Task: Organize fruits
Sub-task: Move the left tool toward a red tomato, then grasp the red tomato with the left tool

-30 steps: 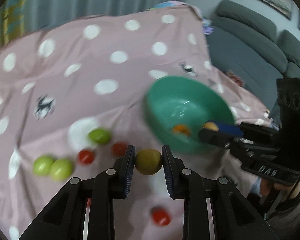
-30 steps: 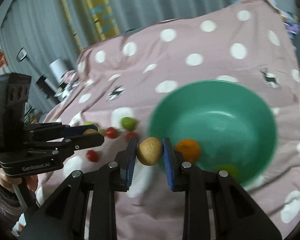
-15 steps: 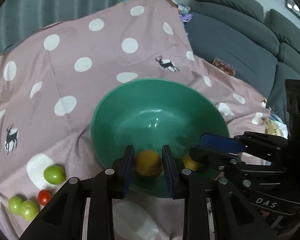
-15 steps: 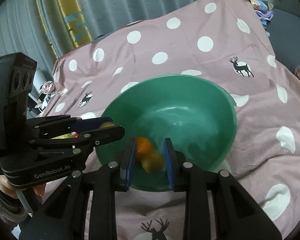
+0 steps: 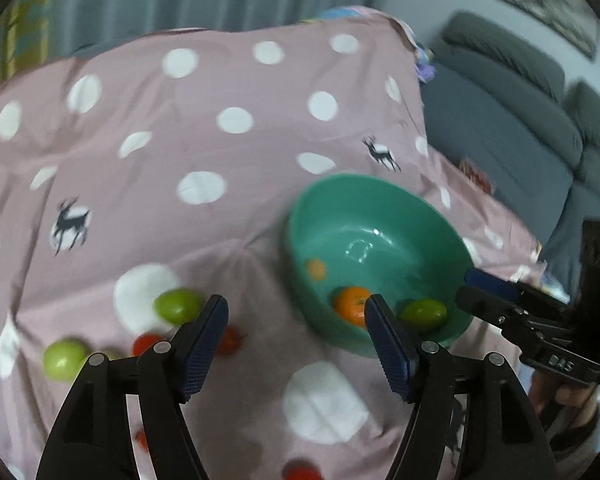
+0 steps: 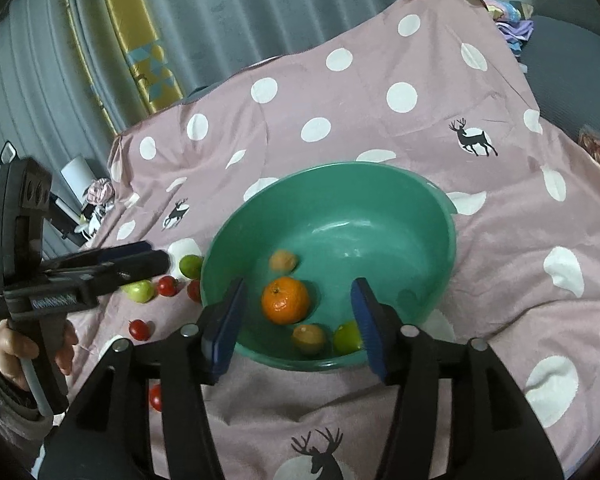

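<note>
A green bowl [image 6: 328, 168] on the pink dotted cloth holds an orange [image 6: 286, 300], two brownish-yellow fruits [image 6: 309, 338] and a green fruit [image 6: 347, 338]; one brownish fruit [image 6: 284, 260] is motion-blurred. My right gripper [image 6: 298, 300] hovers over the bowl's near rim, jaws opening, nothing held between them. My left gripper [image 5: 296, 312] hangs left of the bowl [image 5: 340, 178], jaws opening and empty. Green fruits [image 5: 178, 305] and red tomatoes [image 5: 148, 344] lie on the cloth to the left.
A grey sofa [image 5: 500, 120] runs along the right side of the cloth. Grey curtains [image 6: 220, 8] hang behind. A hand [image 6: 16, 348] holds the left gripper [image 6: 152, 255] low at the left. More tomatoes [image 6: 139, 329] lie by the near edge.
Both grippers were shut on brownish-yellow fruits and carried them over the bowl. Both jaws have parted and the fruits now lie in the bowl. The left gripper has drawn back leftward.
</note>
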`<state>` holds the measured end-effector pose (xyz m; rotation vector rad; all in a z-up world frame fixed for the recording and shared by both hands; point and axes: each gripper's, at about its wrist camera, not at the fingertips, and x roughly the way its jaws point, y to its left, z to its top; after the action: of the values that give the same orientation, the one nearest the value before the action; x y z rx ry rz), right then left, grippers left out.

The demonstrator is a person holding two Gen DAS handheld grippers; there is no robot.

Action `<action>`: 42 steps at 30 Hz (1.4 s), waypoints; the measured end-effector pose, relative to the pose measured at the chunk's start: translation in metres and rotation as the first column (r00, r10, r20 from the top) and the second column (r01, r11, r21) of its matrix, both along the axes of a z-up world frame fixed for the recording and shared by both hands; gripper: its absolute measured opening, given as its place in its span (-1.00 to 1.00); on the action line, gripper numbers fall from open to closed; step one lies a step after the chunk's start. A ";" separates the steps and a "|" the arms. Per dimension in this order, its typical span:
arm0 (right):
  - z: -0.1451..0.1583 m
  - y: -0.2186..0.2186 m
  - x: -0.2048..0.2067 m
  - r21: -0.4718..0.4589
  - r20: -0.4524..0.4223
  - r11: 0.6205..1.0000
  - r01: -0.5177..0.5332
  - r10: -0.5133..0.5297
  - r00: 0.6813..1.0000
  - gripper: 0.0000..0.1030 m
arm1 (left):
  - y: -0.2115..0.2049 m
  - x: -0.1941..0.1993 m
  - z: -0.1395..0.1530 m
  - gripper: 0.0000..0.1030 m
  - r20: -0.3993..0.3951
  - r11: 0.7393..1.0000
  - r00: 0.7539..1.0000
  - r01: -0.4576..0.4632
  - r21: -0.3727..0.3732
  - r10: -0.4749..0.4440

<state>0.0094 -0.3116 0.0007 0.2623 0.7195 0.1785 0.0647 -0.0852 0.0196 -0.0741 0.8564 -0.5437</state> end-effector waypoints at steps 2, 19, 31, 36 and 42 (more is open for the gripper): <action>0.001 -0.001 -0.002 0.014 0.000 1.000 0.003 -0.004 1.000 0.09 | 0.020 -0.005 0.004 0.37 0.002 0.999 0.999 -0.034 -0.030 0.034; 0.007 0.045 -0.011 0.008 -0.018 0.992 -0.125 0.125 0.992 0.16 | 0.124 -0.054 -0.028 0.37 -0.091 0.969 0.966 -0.246 -0.029 0.242; -0.017 0.118 -0.007 0.018 -0.124 0.917 -0.398 0.397 0.910 0.17 | 0.106 -0.069 -0.058 0.37 -0.090 0.982 0.980 -0.173 0.081 0.180; -0.040 0.147 -0.004 -0.005 -0.208 0.880 -0.475 0.464 0.861 0.10 | 0.091 -0.062 -0.062 0.37 -0.072 0.986 0.987 -0.133 0.100 0.141; -0.059 0.160 0.000 -0.020 -0.274 0.861 -0.508 0.484 0.831 -0.08 | 0.083 -0.048 -0.072 0.34 -0.073 0.981 0.986 -0.142 0.128 0.152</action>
<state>0.0092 -0.1519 -0.0581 0.0002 1.0499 0.6172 0.0167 -0.0020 -0.0527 -0.0475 0.9548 -0.3500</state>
